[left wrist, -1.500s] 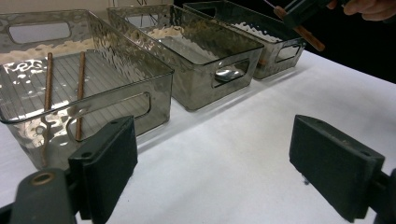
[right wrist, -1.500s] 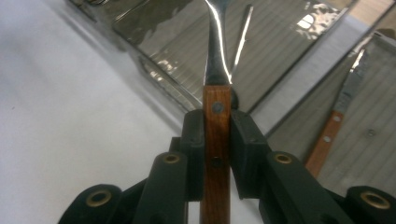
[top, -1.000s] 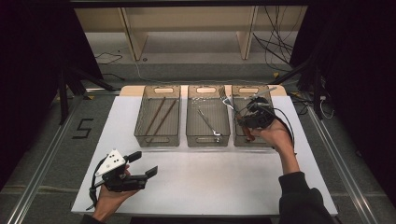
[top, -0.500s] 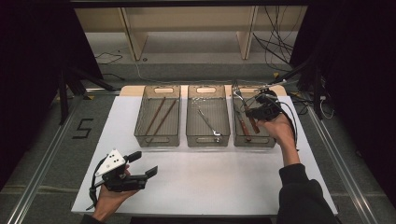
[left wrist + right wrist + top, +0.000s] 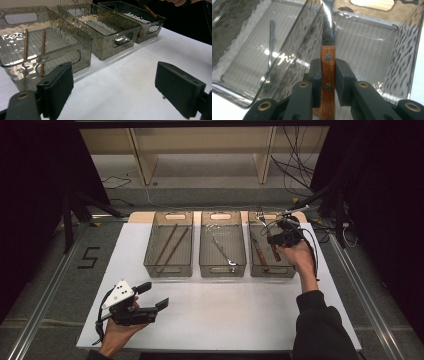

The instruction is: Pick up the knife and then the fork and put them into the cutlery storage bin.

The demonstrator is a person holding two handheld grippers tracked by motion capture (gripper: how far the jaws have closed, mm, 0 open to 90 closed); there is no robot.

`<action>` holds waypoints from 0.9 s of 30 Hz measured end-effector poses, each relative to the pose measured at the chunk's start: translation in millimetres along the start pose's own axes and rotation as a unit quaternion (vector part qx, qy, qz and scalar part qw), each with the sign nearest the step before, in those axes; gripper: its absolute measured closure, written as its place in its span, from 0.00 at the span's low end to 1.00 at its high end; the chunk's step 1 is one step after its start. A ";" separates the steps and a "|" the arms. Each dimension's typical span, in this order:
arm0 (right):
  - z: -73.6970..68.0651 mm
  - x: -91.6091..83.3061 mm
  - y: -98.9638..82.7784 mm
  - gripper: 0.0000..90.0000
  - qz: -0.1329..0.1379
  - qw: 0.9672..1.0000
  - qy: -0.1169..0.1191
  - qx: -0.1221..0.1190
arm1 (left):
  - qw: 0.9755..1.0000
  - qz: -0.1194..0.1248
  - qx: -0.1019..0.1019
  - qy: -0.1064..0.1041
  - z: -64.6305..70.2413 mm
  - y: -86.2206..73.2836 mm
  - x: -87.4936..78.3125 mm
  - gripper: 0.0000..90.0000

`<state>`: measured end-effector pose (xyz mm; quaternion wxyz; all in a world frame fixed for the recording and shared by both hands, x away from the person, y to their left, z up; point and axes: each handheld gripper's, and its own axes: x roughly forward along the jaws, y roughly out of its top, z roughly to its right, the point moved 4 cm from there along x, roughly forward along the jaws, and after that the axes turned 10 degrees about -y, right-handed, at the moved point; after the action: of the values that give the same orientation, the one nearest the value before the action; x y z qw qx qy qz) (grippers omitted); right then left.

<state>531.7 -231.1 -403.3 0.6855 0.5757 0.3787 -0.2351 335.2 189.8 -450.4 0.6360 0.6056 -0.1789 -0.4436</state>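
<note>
Right gripper (image 5: 328, 75) clamped on wood-handled fork (image 5: 328, 67) over right bin (image 5: 290, 270); left gripper (image 5: 150, 297) jaws wide apart, empty, near table (image 5: 225, 315) front edge

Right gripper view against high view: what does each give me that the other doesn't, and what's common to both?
Right gripper view: the fingers pressing both sides of a wooden handle, its two rivets, and the metal shank beyond.
High view: the left gripper, open, low over the table; chopsticks in the left bin; a second utensil lying in the right bin.
Both: the right gripper holding the handle over the right bin, and a metal utensil in the middle bin.
</note>
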 end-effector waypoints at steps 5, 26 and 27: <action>1.9 6.4 -2.8 0.86 -0.007 1.000 -0.007 0.005 | 1.000 0.000 0.000 0.000 0.0 0.1 -0.1 0.16; -1.6 32.2 -16.7 0.84 -0.051 0.998 -0.006 0.021 | 1.000 0.000 0.000 0.001 -0.1 0.1 -0.2 0.16; -1.9 33.4 -17.2 0.81 -0.053 0.998 -0.005 0.023 | 1.000 -0.001 0.000 0.001 -0.1 0.1 -0.3 0.16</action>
<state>538.3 -229.3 -440.3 0.6605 0.5690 0.4002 -0.2826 335.1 190.0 -450.3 0.6361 0.6062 -0.1777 -0.4431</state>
